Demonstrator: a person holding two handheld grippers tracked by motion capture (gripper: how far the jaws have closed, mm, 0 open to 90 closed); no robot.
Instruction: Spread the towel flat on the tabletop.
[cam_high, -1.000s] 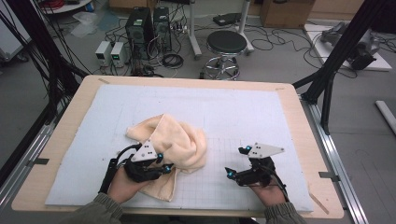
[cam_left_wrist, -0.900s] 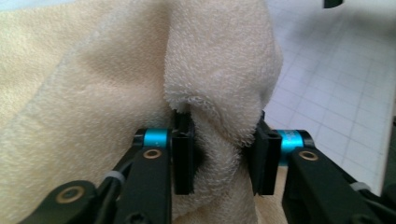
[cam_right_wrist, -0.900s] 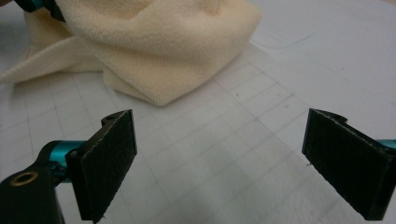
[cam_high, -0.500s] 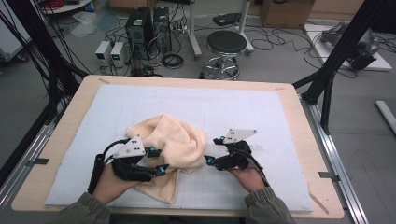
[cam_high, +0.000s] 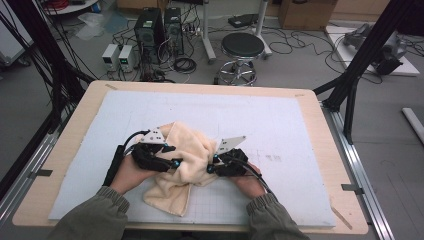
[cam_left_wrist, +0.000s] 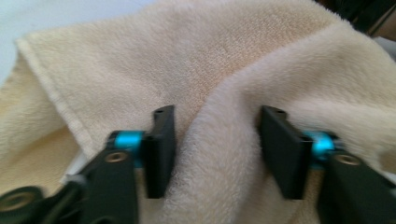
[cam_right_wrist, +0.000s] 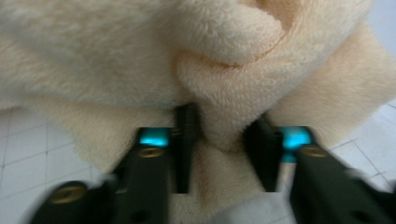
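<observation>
We see a crumpled cream towel (cam_high: 182, 165) lying on the pale gridded mat (cam_high: 280, 125) that covers the counter (cam_high: 65, 145), toward the near side and a little left of the middle. One loose end of the cloth hangs toward the near edge, between the person's two sleeves.

The left hand-held gripper (cam_high: 175, 163) sits at the towel's left side, pointing right into the cloth. In the left gripper view (cam_left_wrist: 215, 151) its jaws stand about half apart, with a thick raised fold of towel between them. The right pad presses into the plush; the left pad lies just beside the fold, and we cannot tell whether it touches. Its jaws have just been closing a little on that fold.

The right hand-held gripper (cam_high: 211, 167) comes in from the towel's right side, pointing left, close to the other one with a bunch of cloth between them. In the right gripper view (cam_right_wrist: 223, 147) its jaws are narrow and pinch a ridge of towel, which bulges above the pads. Those jaws have just been closing, with the cloth between them.
</observation>
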